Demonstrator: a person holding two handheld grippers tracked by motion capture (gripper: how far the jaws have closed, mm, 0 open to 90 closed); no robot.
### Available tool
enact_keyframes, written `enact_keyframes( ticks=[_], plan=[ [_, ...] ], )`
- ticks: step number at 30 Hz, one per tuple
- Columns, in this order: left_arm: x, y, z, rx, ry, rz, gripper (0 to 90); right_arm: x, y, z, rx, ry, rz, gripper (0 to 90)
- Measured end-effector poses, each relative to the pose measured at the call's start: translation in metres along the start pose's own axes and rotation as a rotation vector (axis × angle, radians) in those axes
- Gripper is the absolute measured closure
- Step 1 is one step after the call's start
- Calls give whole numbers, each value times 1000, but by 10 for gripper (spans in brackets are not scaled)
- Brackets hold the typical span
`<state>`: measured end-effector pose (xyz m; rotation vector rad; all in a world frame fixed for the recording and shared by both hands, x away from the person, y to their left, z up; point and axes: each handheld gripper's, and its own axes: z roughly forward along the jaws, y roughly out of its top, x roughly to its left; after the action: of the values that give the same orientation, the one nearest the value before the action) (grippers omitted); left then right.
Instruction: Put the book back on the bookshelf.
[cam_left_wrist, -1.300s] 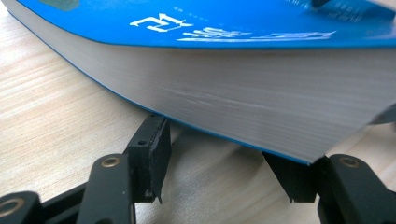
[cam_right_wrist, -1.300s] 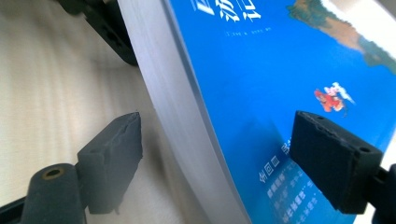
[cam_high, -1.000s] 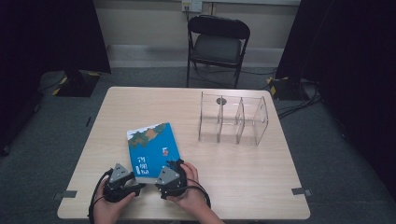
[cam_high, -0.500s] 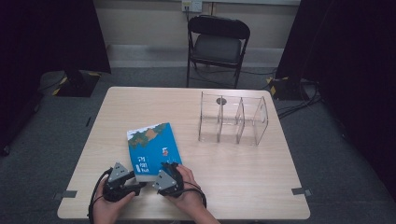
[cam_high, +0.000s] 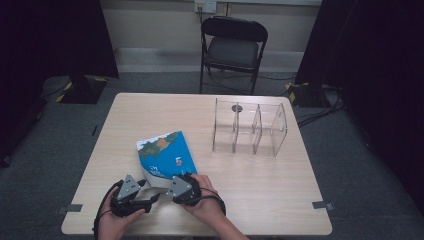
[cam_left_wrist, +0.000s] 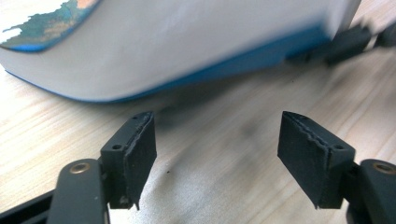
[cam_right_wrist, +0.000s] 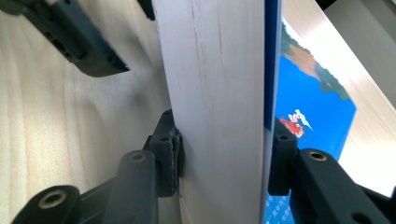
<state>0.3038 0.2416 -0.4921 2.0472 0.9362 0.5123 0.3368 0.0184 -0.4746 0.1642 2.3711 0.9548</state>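
**A:** ok so where's the book (cam_high: 166, 157) right now? can't see from back here

**B:** near the front-left part of the table (cam_high: 260, 190), blue cover up, close to the person's edge. The near end is lifted a bit off the wood, the far end looks like it's down on the tabletop.

**A:** who's got it?

**B:** the right gripper (cam_high: 184, 187). In the right gripper view its two jaws are clamped on the near edge, one pad on the blue cover side and one on the other side, with the white page block (cam_right_wrist: 219, 93) squeezed between them. So it's clenched on the book, no question.

**A:** and the other one?

**B:** left gripper (cam_left_wrist: 217, 144) sits just beside it, low over the wood, jaws spread wide with nothing between them. It's pointing at the raised edge of the book from just short of it, not touching.

**A:** anything else on there?

**B:** a clear acrylic divider rack (cam_high: 249, 128) at the far right, well apart from the book. Black folding chair (cam_high: 231, 44) behind the table.
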Motion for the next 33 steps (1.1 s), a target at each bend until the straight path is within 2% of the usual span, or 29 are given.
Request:
enact_keyframes(
  ticks=[1,2,7,13,22,24,29,33],
  plan=[
    [0,-1,1,2,-8,-21,259,-3,1,-3,-2,3,14,586],
    [1,-2,2,10,-4,-22,228,-8,3,-6,-5,12,17,589],
    [-1,-2,4,10,-18,4,207,-20,12,-14,24,36,8,607],
    [-2,-4,7,29,-26,8,193,-29,19,-22,42,64,19,610],
    [-3,-3,10,94,-24,34,155,-40,31,-31,80,108,48,612],
    [-2,-4,10,96,-24,30,154,-44,33,-33,84,116,54,613],
    [2,-5,10,113,-33,-24,131,-51,41,-37,103,141,65,614],
    [2,-5,9,114,-32,-24,123,-56,44,-38,111,155,69,614]
  ],
)
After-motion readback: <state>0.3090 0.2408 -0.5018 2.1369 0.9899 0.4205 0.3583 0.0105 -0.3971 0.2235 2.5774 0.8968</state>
